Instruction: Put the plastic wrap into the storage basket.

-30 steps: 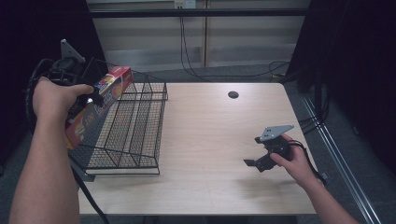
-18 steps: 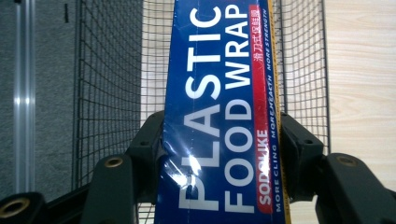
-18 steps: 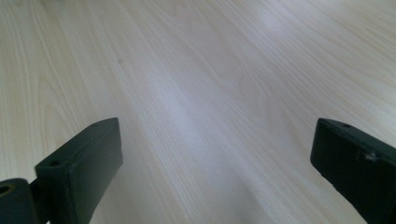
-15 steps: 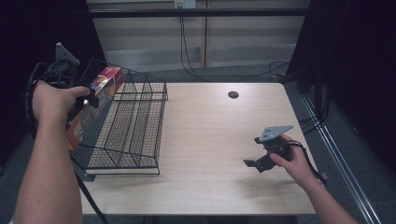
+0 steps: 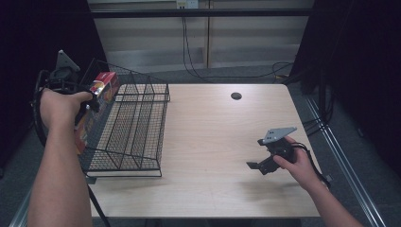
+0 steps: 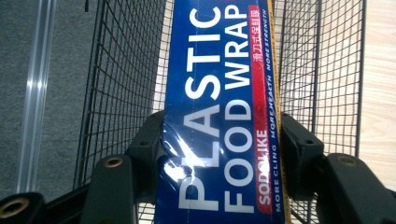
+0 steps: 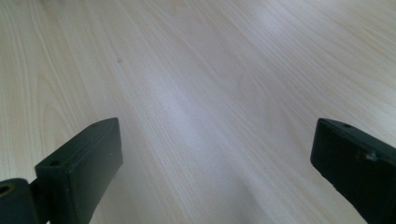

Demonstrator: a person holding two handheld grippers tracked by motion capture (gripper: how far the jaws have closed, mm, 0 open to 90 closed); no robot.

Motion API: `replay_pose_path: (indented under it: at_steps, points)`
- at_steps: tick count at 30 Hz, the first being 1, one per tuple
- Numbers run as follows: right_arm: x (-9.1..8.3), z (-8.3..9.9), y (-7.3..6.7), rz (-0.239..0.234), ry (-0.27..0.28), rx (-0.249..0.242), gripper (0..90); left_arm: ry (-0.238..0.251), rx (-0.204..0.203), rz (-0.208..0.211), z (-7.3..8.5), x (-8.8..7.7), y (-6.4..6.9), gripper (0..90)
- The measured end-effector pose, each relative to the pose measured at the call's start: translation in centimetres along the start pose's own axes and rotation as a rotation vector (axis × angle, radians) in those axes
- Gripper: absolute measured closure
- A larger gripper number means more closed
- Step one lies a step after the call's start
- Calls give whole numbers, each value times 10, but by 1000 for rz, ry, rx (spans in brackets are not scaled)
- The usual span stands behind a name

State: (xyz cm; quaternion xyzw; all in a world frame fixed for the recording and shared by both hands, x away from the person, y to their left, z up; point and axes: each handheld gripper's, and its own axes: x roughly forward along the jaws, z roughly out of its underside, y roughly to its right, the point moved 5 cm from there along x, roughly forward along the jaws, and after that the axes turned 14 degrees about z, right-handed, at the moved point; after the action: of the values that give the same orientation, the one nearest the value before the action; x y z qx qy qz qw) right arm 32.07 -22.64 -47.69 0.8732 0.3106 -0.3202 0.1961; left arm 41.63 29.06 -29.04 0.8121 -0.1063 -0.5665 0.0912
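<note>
Pale woodgrain table [image 5: 217,142], wire-mesh basket [image 5: 137,123] (black)

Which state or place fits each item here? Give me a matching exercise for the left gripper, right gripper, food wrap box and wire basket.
Column 1:
1. left gripper
2. right gripper
3. food wrap box
4. wire basket

Column 2:
A. stands on the table's left side
B. jaws apart over bare wood
C. clamped between two black jaws
D. shut on a blue box

Pairs: 1-D, 2-B, 3-C, 4-A
</note>
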Motion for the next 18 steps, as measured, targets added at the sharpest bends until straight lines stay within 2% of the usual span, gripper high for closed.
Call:
replay_pose_path:
  at_steps: [1,5,9,10,13,14,16,18]
  points:
    - [0,0,0,0,4,-3,21,6,-20,12,0,3,1,437]
    - [0,0,0,2,6,-1,21,3,-17,12,0,9,-1,437]
    - [0,0,0,5,5,-1,21,-1,-27,-6,0,14,-1,437]
    - [0,0,0,4,5,-2,21,4,-36,0,0,15,-1,436]
    - [0,0,0,0,0,-2,21,4,-23,-6,0,17,-3,435]
    - [0,0,0,2,1,-4,21,5,-34,0,0,19,-2,435]
    - [0,0,0,1,1,-5,22,3,-26,-2,0,19,-3,435]
    - [0,0,0,1,1,-3,21,3,-37,2,0,22,-3,434]
